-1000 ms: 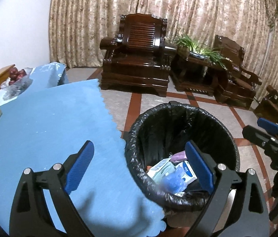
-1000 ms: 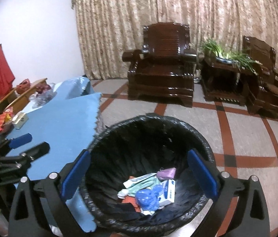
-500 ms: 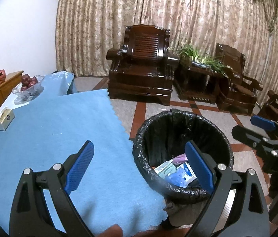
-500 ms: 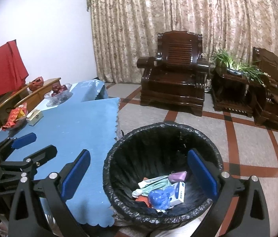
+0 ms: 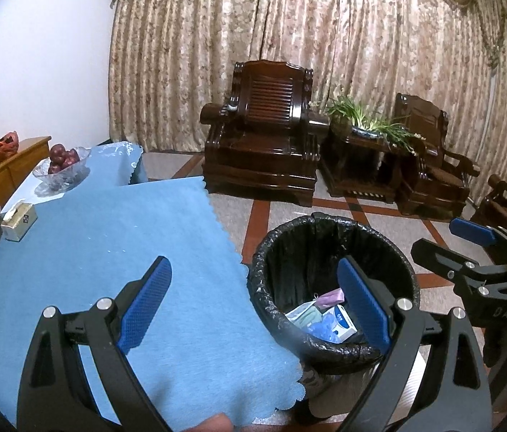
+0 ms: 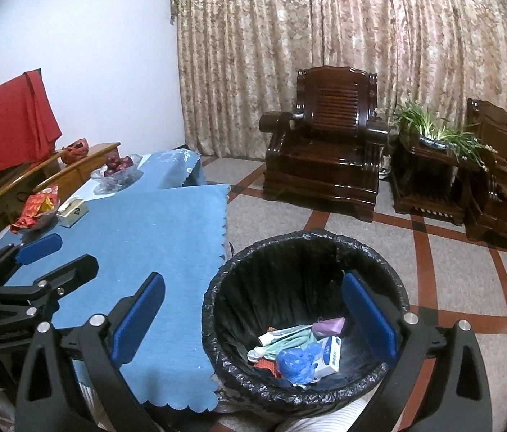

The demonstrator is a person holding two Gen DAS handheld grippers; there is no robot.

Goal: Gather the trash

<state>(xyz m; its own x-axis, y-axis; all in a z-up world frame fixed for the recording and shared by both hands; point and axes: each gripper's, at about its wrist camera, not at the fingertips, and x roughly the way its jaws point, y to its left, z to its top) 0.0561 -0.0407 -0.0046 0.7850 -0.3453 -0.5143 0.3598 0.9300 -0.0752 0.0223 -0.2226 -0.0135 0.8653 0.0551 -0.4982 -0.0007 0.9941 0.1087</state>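
Lined trash bin (image 6: 303, 327), beside table (image 5: 109, 252): wrappers, blue bag (image 6: 294, 361), small carton held inside. Left gripper (image 5: 253, 309) and right gripper (image 6: 253, 316): jaws spread wide, nothing gripped. Cloth apparently cleared of litter; collection judged nearly finished.

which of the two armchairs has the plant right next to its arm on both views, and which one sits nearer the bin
Both flank the plant. The wide armchair facing the cameras is nearer the bin; the other armchair stands angled at the right edge.
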